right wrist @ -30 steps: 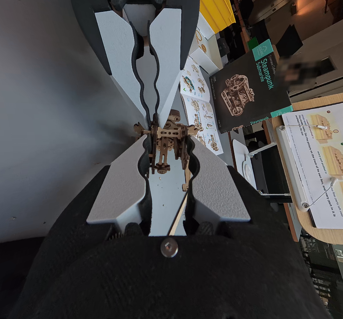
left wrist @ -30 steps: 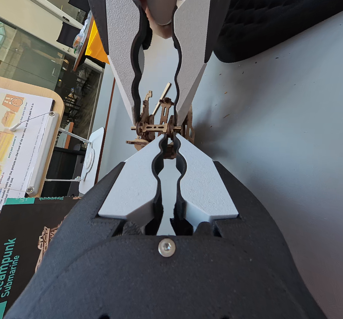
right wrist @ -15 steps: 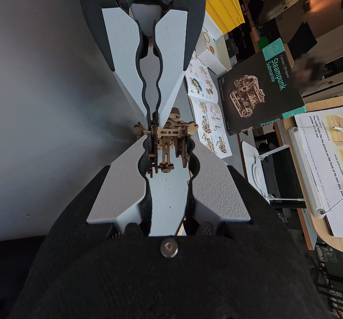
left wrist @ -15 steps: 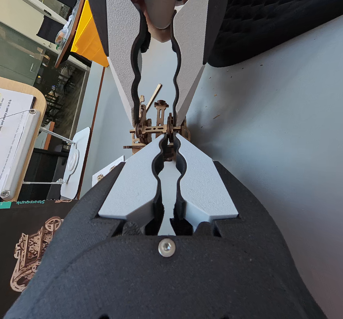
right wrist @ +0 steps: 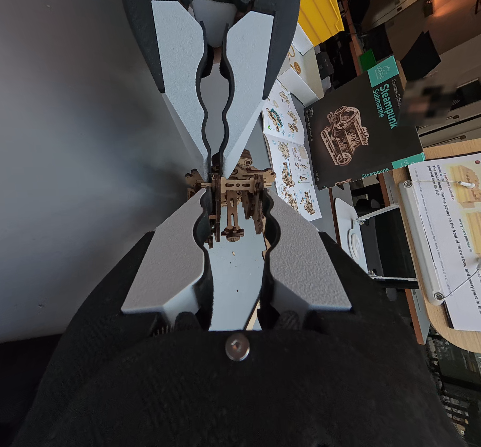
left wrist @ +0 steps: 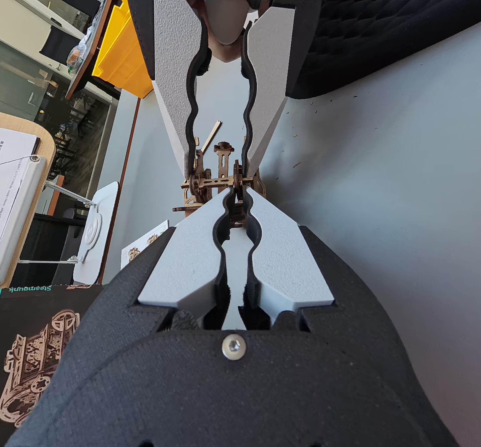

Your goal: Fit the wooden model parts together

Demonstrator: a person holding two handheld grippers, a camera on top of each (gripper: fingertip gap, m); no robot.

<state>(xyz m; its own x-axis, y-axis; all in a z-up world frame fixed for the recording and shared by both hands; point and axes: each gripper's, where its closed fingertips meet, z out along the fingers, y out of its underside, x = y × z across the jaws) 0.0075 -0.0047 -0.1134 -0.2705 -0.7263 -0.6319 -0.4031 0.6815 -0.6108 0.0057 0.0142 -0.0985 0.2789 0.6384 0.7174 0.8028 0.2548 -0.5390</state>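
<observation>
A small wooden model [left wrist: 221, 182] of gears, struts and a cross axle is held just above the grey table [left wrist: 364, 200]. My left gripper [left wrist: 236, 192] is shut on a thin wooden disc at one end of the axle. My right gripper [left wrist: 217, 171] faces it from the far side. In the right wrist view, the right gripper [right wrist: 235, 197] is shut across the model [right wrist: 236, 184], one finger on each end gear. The left gripper [right wrist: 214, 170] comes in from the top and pinches the disc. The model's lower part is hidden behind the fingers.
A loose wooden stick [left wrist: 212, 135] lies on the table behind the model. A black box [right wrist: 364, 127] and an open instruction booklet [right wrist: 289, 153] lie to one side. A clipboard with a sheet [right wrist: 447, 226], a yellow bin [left wrist: 122, 52] and black quilted fabric [left wrist: 390, 18] border the table. Left and right tips are no more than a few centimetres apart.
Both grippers keep their hold on the model. The pair has shifted and tilted slightly together, so the box, booklet and clipboard have slid across the views.
</observation>
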